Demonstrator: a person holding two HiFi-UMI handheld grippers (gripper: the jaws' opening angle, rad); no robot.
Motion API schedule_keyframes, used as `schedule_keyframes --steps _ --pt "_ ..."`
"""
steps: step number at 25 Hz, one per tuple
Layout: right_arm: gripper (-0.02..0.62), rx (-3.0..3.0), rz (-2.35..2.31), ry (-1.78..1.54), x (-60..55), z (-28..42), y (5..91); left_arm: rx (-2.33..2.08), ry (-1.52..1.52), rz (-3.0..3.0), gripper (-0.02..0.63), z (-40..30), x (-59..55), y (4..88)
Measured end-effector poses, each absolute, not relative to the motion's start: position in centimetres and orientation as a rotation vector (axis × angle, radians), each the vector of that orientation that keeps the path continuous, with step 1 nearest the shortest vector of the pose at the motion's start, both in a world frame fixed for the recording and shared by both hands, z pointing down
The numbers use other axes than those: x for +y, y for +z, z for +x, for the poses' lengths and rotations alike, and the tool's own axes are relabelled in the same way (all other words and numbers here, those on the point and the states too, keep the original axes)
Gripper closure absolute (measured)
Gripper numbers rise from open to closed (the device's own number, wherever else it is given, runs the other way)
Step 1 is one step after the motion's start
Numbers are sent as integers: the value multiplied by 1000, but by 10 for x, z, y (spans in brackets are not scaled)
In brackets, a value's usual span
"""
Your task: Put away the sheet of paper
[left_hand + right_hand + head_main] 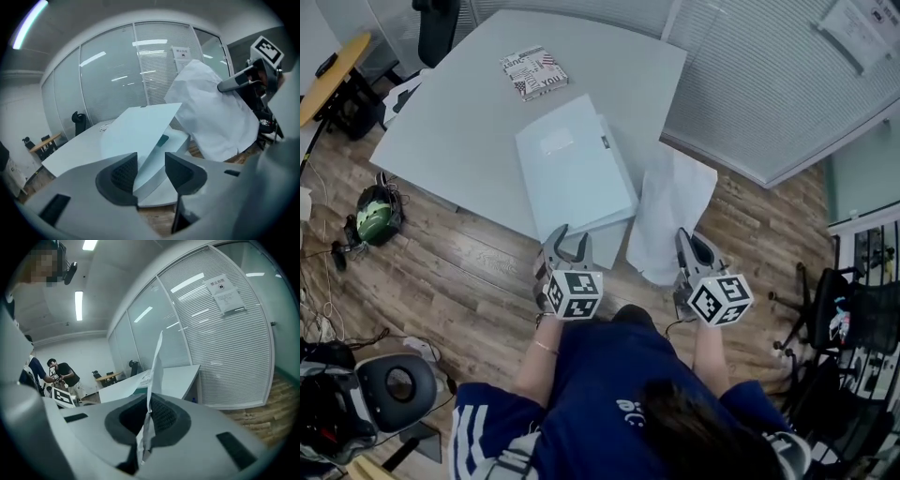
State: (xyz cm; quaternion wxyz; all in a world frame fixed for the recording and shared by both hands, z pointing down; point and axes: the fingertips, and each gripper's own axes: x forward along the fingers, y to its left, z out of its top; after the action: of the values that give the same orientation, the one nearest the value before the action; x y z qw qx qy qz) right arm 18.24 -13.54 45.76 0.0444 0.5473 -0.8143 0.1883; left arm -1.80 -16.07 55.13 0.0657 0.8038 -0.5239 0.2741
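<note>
Left hand-held gripper (570, 238): jaws apart, gripping nothing, at near edge of pale-blue folder (572, 173) on surface (459, 112). Sheet of paper (672, 208) just right of folder, hanging past surface edge, long axis running away from person. Right hand-held gripper (686, 240), the nearer, is clamped on its near end; folder lies leftward.

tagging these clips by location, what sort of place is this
Most likely an office meeting room: a large pale table, a glass partition with slatted blinds and a posted notice on it, and a black office chair on wood-look flooring.
</note>
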Motion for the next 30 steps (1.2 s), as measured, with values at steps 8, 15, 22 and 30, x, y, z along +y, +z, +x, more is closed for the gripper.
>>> schedule_keyframes --steps 8,15,22,30 --pt "588 -2528 1585 564 -150 174 454 -1594 923 2463 434 -7 -182 554" --pt "588 -2605 1408 538 -183 171 445 -1682 906 2453 439 -4 -196 543" --pt "588 -2673 1252 534 -209 166 439 -1734 753 2431 477 -8 -195 522" --pt "588 -2749 998 546 -224 138 438 -1881 422 2288 541 -41 -192 490"
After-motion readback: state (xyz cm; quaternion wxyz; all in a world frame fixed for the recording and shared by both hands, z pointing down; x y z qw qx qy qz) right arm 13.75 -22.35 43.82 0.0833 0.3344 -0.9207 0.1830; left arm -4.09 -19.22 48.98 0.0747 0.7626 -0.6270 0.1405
